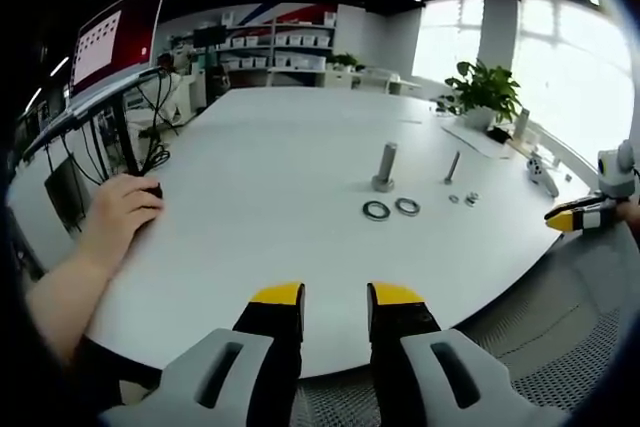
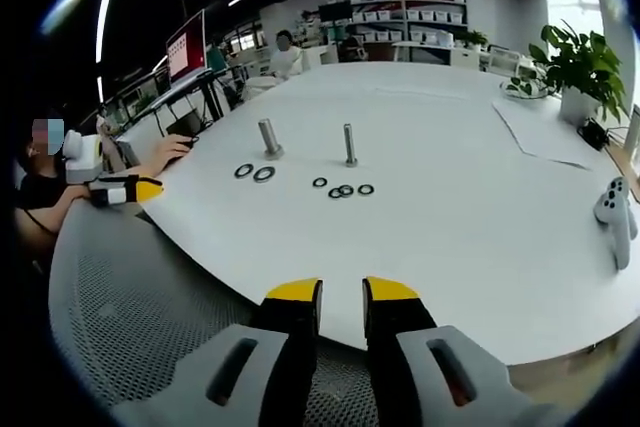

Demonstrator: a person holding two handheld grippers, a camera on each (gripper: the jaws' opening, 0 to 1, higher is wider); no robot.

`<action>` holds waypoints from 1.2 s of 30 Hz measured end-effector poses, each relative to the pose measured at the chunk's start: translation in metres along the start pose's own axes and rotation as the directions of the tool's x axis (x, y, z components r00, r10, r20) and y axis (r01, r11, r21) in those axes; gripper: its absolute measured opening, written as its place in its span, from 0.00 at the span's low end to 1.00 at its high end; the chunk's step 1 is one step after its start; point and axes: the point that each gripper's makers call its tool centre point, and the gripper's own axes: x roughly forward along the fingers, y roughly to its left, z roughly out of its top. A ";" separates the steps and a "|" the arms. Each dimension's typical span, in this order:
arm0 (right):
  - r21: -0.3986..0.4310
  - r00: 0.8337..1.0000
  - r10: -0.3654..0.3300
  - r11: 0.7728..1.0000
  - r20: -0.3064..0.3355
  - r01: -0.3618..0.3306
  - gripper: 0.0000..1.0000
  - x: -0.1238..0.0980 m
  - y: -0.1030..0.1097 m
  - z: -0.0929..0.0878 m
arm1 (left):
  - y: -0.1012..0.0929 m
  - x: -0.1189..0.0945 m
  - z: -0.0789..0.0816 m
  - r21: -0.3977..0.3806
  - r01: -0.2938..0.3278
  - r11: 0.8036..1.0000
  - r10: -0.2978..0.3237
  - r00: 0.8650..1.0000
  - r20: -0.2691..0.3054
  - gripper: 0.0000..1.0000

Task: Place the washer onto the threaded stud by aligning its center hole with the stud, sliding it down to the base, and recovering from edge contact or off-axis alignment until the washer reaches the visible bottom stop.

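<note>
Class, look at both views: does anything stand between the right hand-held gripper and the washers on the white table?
Nothing visible does. Bare white table lies between the right hand-held gripper and the washers beside the stud.

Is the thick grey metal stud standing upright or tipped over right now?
Upright. The thick grey metal stud stands on its base on the white table, with two dark ring washers lying flat beside it.

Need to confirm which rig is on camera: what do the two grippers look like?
Left gripper and right gripper match: two black jaws with yellow tips on light grey slotted bodies. Seen from the side, the other gripper shows a yellow-and-black tip with white stripes.
</note>
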 end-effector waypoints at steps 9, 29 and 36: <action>-0.048 0.998 0.027 0.998 -0.050 -0.029 0.19 0.000 0.005 -0.006 | 0.000 0.000 0.000 0.000 0.000 1.000 0.000 1.000 0.000 0.23; -0.342 0.961 0.220 0.901 -0.168 -0.266 0.33 0.008 0.032 0.072 | -0.002 -0.001 -0.004 0.015 0.011 1.000 -0.011 1.000 -0.021 0.26; -0.498 0.921 0.261 0.781 -0.288 -0.377 0.37 0.031 0.050 0.095 | -0.003 -0.001 -0.005 0.019 0.019 1.000 -0.018 0.999 -0.030 0.28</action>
